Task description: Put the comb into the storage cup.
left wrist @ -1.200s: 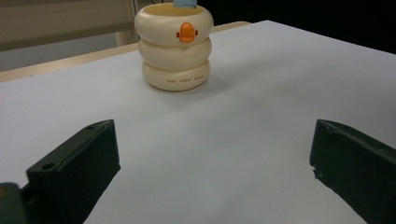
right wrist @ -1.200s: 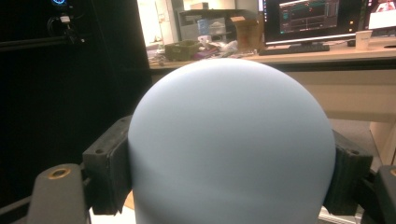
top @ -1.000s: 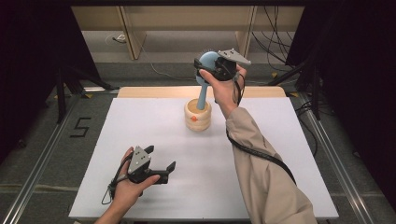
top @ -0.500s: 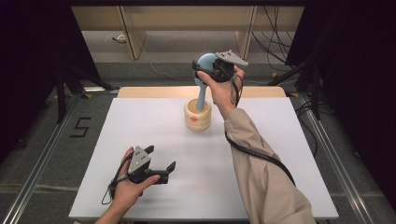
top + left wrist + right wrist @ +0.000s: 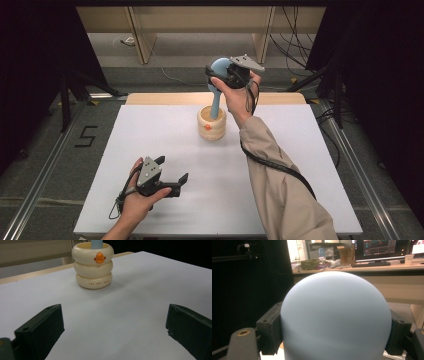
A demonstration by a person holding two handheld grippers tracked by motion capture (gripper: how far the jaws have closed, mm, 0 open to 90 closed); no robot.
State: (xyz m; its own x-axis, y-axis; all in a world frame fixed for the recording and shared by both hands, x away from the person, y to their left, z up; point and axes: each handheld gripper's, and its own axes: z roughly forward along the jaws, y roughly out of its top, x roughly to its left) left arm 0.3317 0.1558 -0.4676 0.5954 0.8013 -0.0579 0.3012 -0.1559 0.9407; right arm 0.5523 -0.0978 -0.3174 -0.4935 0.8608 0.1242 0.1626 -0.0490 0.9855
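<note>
the right claw [image 5: 224, 76] is clamped on the round blue head of a pestle-like stick [image 5: 216, 102], one black jaw pressed against each flank of the ball [image 5: 336, 317], as the right gripper view shows close up. it holds high, at the top end, which looks like a way to steer the stick as a lever while its thin lower end stays down inside the cream holder [image 5: 211, 124]. the stick leans a little, head toward one o'clock from the holder, so the foot seems seated in the opening rather than lifted free; whether it touches the bottom is hidden.

the holder, a stack of three rounded cream rings with a small orange duck mark [image 5: 99, 257] facing the person, stands on the white counter [image 5: 300, 165] at about twelve o'clock from the counter's middle, near the far edge. nothing braces it, so a sideways pull on the stick could tip or drag it.

the left claw [image 5: 172, 174] rests low at about seven o'clock, well apart from the holder, jaws spread wide with only bare counter between them. its jaws face the holder, as the left gripper view shows, which reads as waiting in reserve, perhaps to steady the base if the stick binds.
</note>
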